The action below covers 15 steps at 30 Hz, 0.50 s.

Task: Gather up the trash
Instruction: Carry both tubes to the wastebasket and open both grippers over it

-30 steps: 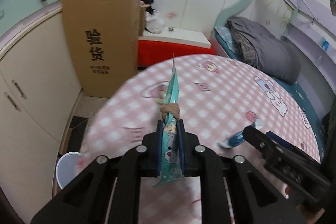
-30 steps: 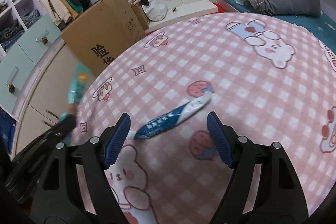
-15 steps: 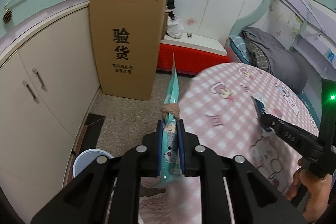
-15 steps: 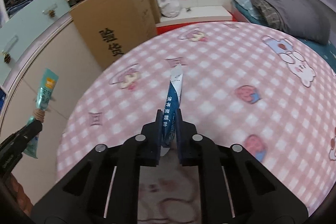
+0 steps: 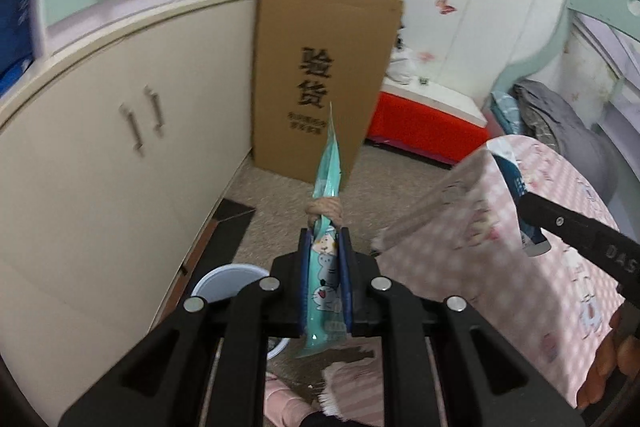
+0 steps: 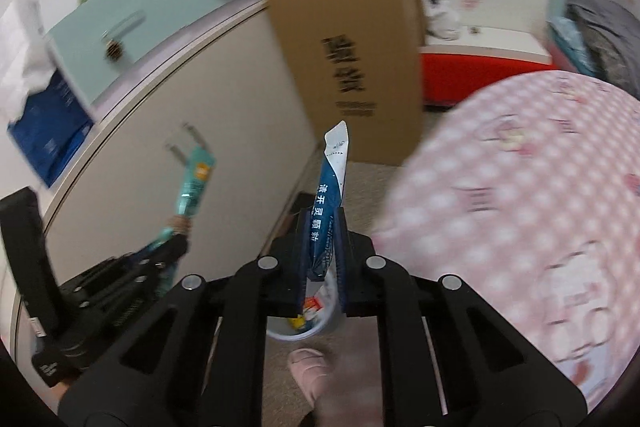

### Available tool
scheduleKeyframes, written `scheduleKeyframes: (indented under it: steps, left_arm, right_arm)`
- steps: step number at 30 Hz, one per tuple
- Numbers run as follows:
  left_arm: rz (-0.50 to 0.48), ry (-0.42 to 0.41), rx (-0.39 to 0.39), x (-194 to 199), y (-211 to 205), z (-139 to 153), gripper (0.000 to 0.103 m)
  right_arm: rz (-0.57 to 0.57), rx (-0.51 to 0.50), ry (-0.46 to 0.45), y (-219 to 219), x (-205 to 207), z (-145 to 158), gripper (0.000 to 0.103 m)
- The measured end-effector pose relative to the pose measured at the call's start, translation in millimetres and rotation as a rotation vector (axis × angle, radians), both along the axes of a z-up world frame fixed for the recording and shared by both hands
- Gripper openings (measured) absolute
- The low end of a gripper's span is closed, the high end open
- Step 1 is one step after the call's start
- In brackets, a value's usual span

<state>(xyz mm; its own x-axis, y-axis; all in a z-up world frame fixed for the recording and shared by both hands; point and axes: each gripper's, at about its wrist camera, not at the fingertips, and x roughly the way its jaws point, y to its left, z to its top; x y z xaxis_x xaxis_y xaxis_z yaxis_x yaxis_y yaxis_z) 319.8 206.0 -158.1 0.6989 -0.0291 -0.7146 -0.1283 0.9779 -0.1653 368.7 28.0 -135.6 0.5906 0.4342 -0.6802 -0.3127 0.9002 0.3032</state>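
Both tools off the table: two wrappers (image 5: 326,267) (image 6: 326,223), one bin (image 5: 224,281).

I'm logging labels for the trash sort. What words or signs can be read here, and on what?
"验货": tall brown cardboard box; the smaller lines beneath are too small to read.
"清开灵颗粒": dark blue and white sachet in the right gripper.
"DAS": right gripper's black body, cut off.
Teal cartoon-cat wrapper in the left gripper: no readable text.

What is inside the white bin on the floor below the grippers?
In the right wrist view, the white bin holds a few colourful scraps of wrapper. The right gripper and its blue sachet cover most of the opening, so the rest is hidden.
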Motion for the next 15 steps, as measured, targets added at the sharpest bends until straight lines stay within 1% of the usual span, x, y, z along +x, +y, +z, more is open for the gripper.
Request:
scheduleKeyframes:
  steps: [5,8,15]
  left_arm:
    - [0.065,0.033,-0.014,-10.4,44.2,-22.3,0.012]
    - [0.105,0.063,-0.027,-13.7,68.5,-38.5,0.013]
    - [0.17,0.133,-0.039,-11.9,106.2,-76.1,0.013]
  right_arm:
    - [0.096,0.008,0.051,51.7,0.5,-26.5,0.012]
    - [0.143,0.013,0.092,80.4,0.8,-49.7,0.012]
    - [0.207,0.019,0.163,125.7,7.2,-91.3,0.012]
